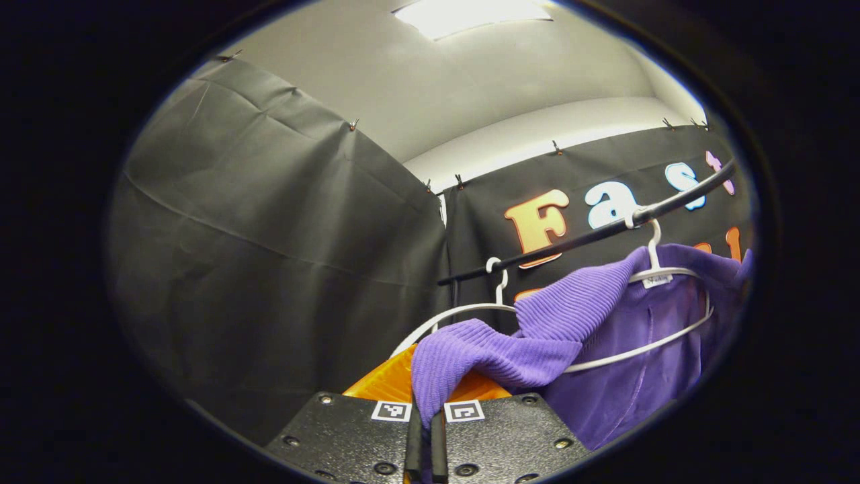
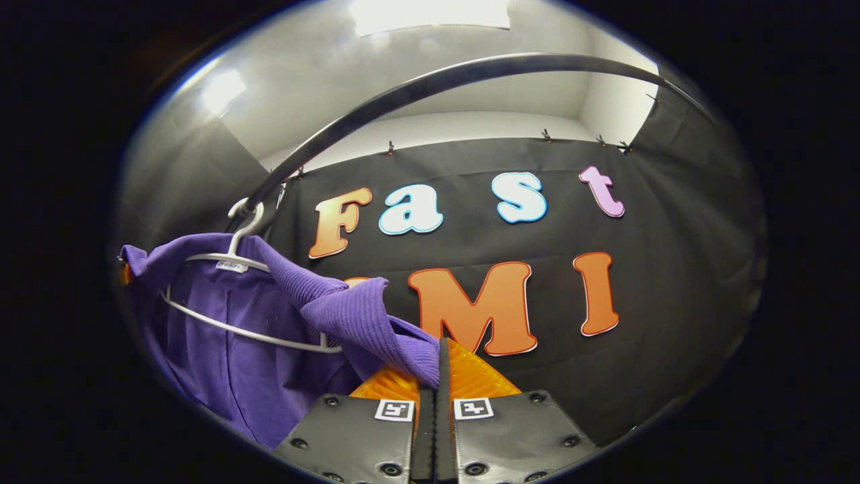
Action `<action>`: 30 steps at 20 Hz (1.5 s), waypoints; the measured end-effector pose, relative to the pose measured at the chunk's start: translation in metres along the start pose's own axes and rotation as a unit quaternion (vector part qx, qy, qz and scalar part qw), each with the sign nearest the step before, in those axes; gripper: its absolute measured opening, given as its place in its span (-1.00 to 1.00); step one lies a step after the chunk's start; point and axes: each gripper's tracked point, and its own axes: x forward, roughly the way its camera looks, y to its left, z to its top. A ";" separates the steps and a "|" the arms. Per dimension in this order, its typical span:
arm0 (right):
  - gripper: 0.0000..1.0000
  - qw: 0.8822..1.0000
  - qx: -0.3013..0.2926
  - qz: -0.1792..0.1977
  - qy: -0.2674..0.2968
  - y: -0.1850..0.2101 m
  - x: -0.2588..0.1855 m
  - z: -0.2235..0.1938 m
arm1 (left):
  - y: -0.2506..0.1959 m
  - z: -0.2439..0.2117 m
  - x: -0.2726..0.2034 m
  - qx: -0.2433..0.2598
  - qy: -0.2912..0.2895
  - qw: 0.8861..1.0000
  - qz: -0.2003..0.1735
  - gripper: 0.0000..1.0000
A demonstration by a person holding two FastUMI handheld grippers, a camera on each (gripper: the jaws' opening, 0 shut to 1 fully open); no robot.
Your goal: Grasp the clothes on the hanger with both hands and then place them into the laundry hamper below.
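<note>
Pinching the purple garment (image 1: 537, 323) at both ribbed edges, the left gripper (image 1: 424, 430) and right gripper (image 2: 437, 396) clamp it below the rail (image 1: 591, 232); it still drapes the white hanger (image 1: 655, 269), which could snag and drag along.

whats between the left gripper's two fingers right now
A fold of the purple garment: in the left gripper view, the left gripper has its fingers closed on that ribbed knit edge.

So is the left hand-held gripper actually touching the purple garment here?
Touching. In the left gripper view, the left hand-held gripper has both fingers closed on a ribbed fold of the purple garment, which drapes right down between them.
</note>
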 end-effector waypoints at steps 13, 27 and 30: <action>-0.84 0.995 -0.017 -0.065 -0.071 -0.023 0.057 0.034 | 0.003 0.008 0.076 -0.004 -0.001 1.000 0.002 -0.90; -0.84 0.999 -0.008 -0.049 -0.007 -0.019 0.104 -0.027 | -0.006 -0.060 0.098 -0.028 0.076 0.997 -0.001 -0.85; -0.84 0.999 -0.020 -0.039 -0.008 -0.015 0.101 -0.032 | 0.002 -0.066 0.091 -0.024 0.080 0.997 0.006 -0.90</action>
